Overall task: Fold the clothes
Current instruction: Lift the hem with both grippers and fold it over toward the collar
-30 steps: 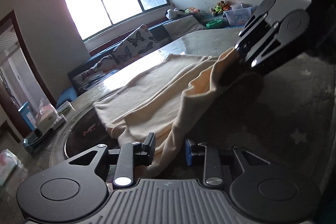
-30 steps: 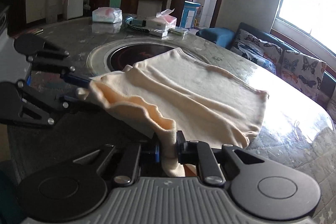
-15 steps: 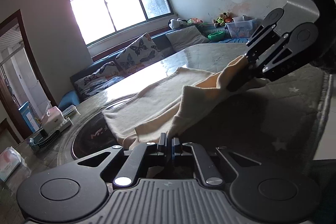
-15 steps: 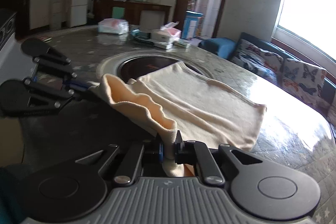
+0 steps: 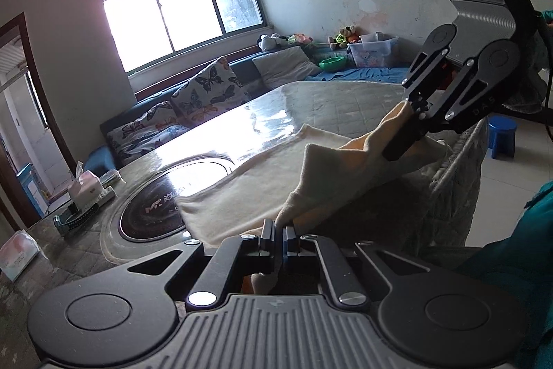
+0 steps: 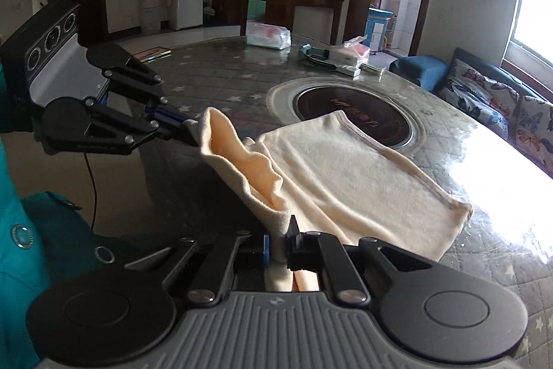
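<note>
A cream garment lies flat on the round table, and its near edge is lifted off the surface. My left gripper is shut on one end of that edge. In the same view my right gripper pinches the other end, up at the right. The right wrist view shows the right gripper shut on the garment, with folds bunched just above its fingers. There the left gripper holds the far corner at the left. The lifted edge sags between the two grippers, near the table's front rim.
A dark round hob is set in the table's middle, partly under the garment. Tissue packs and boxes sit on the far side. A sofa with butterfly cushions runs along the window. A blue stool and a teal sleeve are nearby.
My left gripper, open around the hem a second ago, has shut on it. Both grippers have risen and drawn back, and the near edge now hangs above the table rim.
</note>
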